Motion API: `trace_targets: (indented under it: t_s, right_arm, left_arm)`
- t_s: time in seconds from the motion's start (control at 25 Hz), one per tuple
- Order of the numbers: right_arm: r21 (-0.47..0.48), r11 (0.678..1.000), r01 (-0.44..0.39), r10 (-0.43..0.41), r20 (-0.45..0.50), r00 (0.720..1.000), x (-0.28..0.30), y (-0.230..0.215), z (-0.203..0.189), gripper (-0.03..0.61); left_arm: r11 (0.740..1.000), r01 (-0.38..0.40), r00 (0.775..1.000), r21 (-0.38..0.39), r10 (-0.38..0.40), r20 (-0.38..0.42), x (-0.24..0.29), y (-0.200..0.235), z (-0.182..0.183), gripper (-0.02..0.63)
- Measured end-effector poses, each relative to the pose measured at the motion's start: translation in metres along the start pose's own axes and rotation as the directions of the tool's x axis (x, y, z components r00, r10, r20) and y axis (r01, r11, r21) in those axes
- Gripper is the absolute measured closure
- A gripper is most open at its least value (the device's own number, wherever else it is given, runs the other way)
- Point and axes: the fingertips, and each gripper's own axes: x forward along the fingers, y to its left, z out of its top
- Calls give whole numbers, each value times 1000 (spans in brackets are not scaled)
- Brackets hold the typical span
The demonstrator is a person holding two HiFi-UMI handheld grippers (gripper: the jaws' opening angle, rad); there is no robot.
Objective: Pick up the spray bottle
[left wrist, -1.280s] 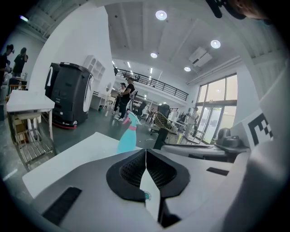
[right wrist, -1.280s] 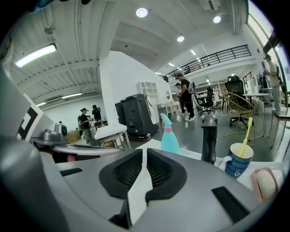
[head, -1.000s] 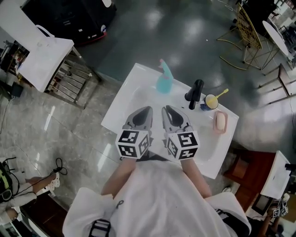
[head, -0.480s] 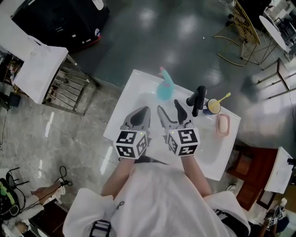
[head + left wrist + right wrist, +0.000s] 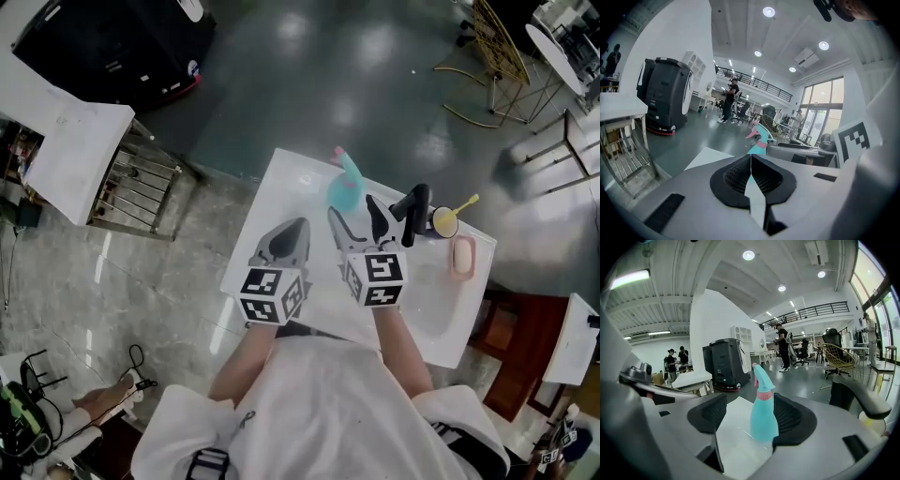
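Left gripper (image 5: pixel 298 225) jaws pressed together, empty. Right gripper (image 5: pixel 353 211) jaws just opened wide. The teal spray bottle (image 5: pixel 343 190) stands at its 12 o'clock on the white table (image 5: pixel 281 187), between the jaws, untouched. Yellow cup (image 5: pixel 444 223) at 2 o'clock holds a yellow stick (image 5: pixel 466 202).

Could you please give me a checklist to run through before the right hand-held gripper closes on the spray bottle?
1. Right hand-held gripper open: ok. Its jaws have just been opening, and nothing is pressed between them.
2. Spray bottle upright on the white table: ok.
3. Bottle lined up with the gap: ok, though in the right gripper view it sits nearer the right-side pad.
4. Bottle fully between the pads: not ok. It appears to stand just beyond the tips.
5. Clearance from the black fixture: ok. They are apart but close.
6. Left hand-held gripper out of the way: ok. It is shut, empty and off to the side.
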Motion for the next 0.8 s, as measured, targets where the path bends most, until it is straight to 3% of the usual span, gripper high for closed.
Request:
trace_targets:
  t_s: [0.8]
  right_arm:
    - [-43,998,51,-53,-40,998,50,-23,-11,264]
  left_arm:
    - [1000,23,1000,-2,-23,-21,32,25,5,588]
